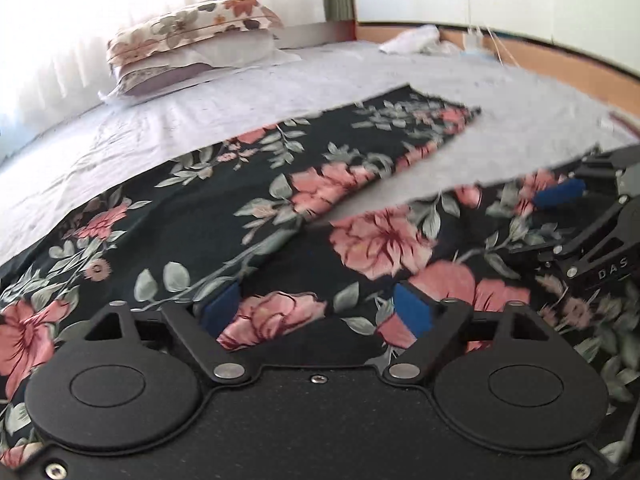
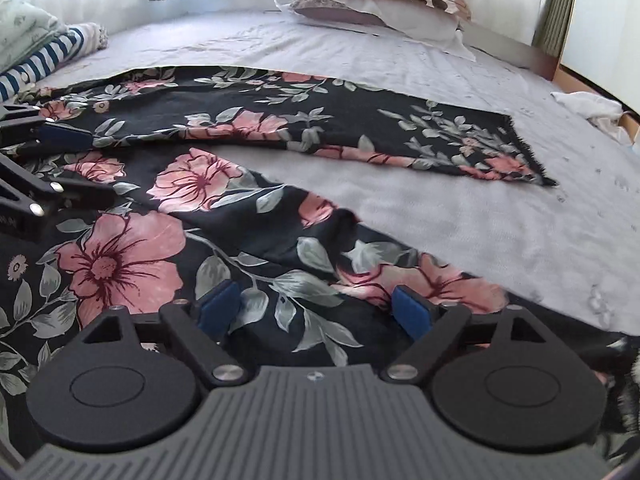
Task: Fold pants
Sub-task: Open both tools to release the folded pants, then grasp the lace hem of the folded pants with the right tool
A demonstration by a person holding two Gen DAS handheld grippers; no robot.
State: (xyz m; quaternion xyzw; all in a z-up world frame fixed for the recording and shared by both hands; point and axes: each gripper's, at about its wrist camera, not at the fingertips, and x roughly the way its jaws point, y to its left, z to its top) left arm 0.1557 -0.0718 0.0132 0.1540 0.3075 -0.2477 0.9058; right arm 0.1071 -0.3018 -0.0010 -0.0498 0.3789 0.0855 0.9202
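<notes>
Black pants with pink flowers and grey-green leaves (image 1: 208, 200) lie spread on the bed, the two legs splayed apart; they also show in the right wrist view (image 2: 224, 208). My left gripper (image 1: 316, 308) is open, its blue pads wide apart just above the upper part of the pants. My right gripper (image 2: 316, 308) is open too, low over the fabric of the nearer leg. Each gripper appears in the other's view, the right one (image 1: 560, 196) and the left one (image 2: 64, 136), both over the pants. Neither holds cloth.
The bed has a light grey sheet (image 2: 480, 208). Stacked pillows (image 1: 192, 40) sit at the head by the curtain. A striped folded cloth (image 2: 48, 56) lies at the far left. A white crumpled cloth (image 2: 592, 108) lies by the wooden bed edge (image 1: 540, 52).
</notes>
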